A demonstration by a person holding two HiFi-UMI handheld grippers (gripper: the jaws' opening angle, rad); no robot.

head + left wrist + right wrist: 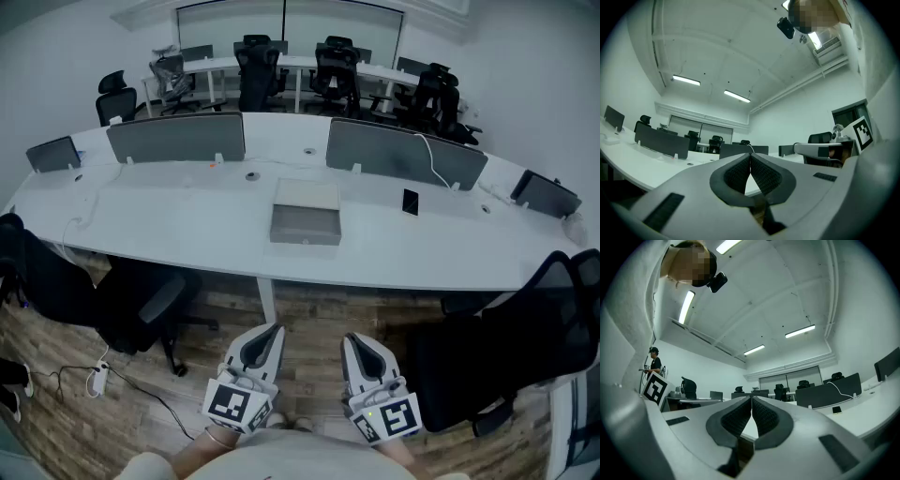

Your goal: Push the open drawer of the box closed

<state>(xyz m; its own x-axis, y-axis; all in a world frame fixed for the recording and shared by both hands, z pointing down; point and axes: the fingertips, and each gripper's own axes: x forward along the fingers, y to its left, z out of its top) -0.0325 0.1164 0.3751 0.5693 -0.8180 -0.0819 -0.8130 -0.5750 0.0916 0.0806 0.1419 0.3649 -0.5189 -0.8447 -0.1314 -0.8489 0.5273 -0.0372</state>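
Observation:
A grey box (306,212) sits on the long white desk (169,225) in the head view, its drawer (305,226) pulled out toward me. Both grippers hang low near my body, well short of the desk and over the wooden floor. The left gripper (265,337) is shut with nothing between its jaws, and its tips meet in the left gripper view (750,154). The right gripper (356,343) is also shut and empty, its tips touching in the right gripper view (751,398). Both gripper views look up at the ceiling and the far desks; the box is not seen in them.
Grey divider screens (176,137) stand along the desk's far side, and a black phone (411,202) lies right of the box. Black office chairs (141,305) are pushed in at left and at right (511,352). A power strip and cable (99,379) lie on the floor.

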